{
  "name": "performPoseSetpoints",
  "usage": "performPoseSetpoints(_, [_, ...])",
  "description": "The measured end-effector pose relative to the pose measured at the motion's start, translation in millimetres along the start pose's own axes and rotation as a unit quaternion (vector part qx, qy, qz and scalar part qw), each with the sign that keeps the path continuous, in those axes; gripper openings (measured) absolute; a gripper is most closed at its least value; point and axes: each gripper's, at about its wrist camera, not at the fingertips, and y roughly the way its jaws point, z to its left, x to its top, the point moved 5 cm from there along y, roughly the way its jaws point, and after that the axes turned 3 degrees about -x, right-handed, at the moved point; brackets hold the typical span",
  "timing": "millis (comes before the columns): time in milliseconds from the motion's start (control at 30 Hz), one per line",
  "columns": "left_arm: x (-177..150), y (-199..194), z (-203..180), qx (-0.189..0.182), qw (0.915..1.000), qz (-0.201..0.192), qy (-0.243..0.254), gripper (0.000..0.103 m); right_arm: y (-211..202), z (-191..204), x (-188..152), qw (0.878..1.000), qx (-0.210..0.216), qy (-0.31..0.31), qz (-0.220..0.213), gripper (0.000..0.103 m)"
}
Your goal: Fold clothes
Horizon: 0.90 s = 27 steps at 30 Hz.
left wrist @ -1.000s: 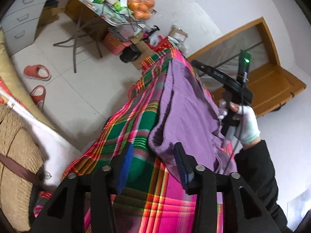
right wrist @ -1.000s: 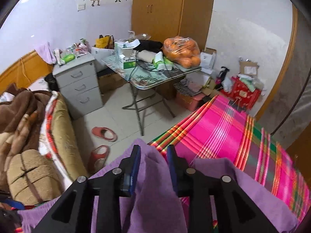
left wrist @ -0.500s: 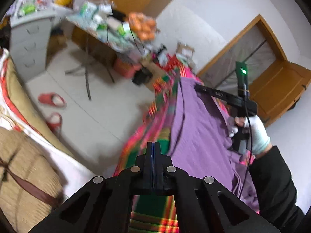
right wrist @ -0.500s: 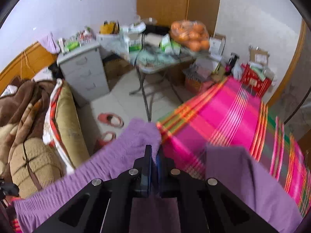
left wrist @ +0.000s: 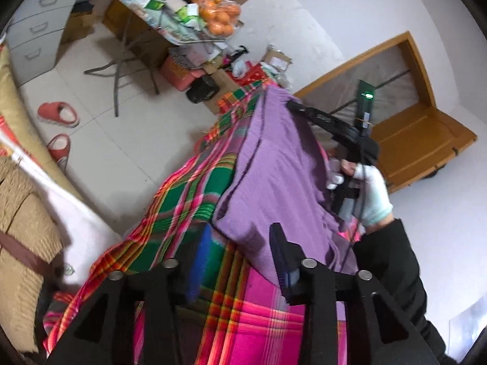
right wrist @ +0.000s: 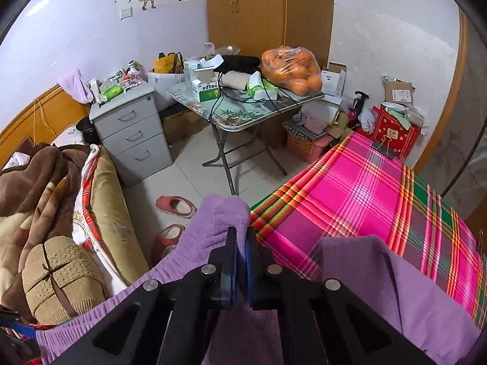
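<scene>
A purple knit garment (left wrist: 274, 176) lies along the plaid-covered bed (right wrist: 359, 188), its length running down the bed's left side near the edge that faces the tiled floor. The right hand-held gripper (right wrist: 240, 234) has its jaws pinched tight on a bunched fold of the purple knit at the far end of the garment, the cloth rising out between the pads in a soft hump. The left hand-held gripper (left wrist: 240, 246) is at the near corner of the garment, its jaws opening with the rounded hem just ahead of them and nothing pressed between the pads. A gloved hand (left wrist: 371, 191) in a dark sleeve carries the right tool. The knit looks light, thick and limp; I would expect it to sag and drape wherever it is not held, and to stretch a little if pulled hard. It seems grippy rather than slick, so a pinch on a doubled edge should hold. The sensible places to take it are the hem corners or the seam lines, not the loose middle, which would only bunch.
</scene>
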Motion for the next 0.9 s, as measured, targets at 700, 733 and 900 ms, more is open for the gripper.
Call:
performPoseSetpoints(700, [35.4, -9.2, 1.8, 0.035, 0.9946, -0.095, 0.025, 0.008, -23.0, -2.8, 7.4, 0.998, -0.014, 0.014, -0.054, 0.005])
performPoseSetpoints(733, [37.4, -11.2, 3.1, 0.035, 0.9942, -0.098, 0.026, 0.008, -25.7, 0.7, 11.1, 0.998, -0.013, 0.013, -0.063, 0.005])
performPoseSetpoints(900, [30.4, 11.2, 17.2, 0.062, 0.9967, -0.043, 0.029, 0.008, 7.3, 13.7, 6.5, 0.999, -0.044, -0.009, -0.002, 0.005])
